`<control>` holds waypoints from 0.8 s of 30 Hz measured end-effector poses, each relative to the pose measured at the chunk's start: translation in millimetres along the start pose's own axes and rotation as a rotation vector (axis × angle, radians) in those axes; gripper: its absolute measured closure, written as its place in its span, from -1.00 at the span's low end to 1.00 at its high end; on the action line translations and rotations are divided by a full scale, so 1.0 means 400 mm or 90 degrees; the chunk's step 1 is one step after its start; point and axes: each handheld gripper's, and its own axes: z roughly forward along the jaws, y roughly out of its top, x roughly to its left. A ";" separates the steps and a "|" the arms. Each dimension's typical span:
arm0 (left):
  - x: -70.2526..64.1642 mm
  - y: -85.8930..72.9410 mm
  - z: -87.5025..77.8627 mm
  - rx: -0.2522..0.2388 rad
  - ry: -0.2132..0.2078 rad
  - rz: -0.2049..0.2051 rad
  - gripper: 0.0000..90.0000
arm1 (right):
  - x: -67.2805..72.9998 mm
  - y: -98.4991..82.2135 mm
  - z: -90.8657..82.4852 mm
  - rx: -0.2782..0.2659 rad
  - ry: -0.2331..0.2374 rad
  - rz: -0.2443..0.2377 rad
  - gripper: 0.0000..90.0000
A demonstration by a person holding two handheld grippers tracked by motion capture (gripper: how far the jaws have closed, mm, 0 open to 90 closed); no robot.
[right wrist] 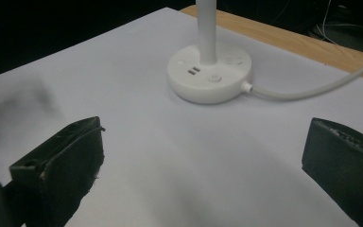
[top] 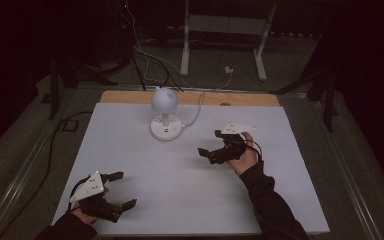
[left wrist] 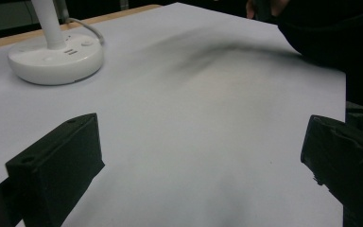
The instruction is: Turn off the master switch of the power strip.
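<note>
A white desk lamp stands at the back middle of the white table top. It has a round head, a thin stem and a round base with a button and sockets; the base also appears far left in the left gripper view. My left gripper rests near the front left corner, open, nothing between its jaws. My right gripper hovers right of centre, open and empty, aimed toward the lamp base.
A white cable runs from the lamp base off the back edge over a wooden strip. Behind the table are a white stand's legs, loose wires and dark floor. A dark sleeve lies across the table's right.
</note>
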 end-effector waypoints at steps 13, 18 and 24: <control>0.001 0.000 0.000 0.001 0.000 -0.001 -0.99 | 0.011 -0.093 -0.104 -0.012 -0.010 0.019 -1.00; 0.000 0.000 0.001 0.002 -0.001 -0.001 -0.99 | 0.016 -0.132 -0.145 0.001 -0.022 0.021 -1.00; 0.000 0.000 0.002 0.002 -0.001 -0.001 -0.99 | 0.016 -0.180 -0.196 0.007 -0.040 0.030 -1.00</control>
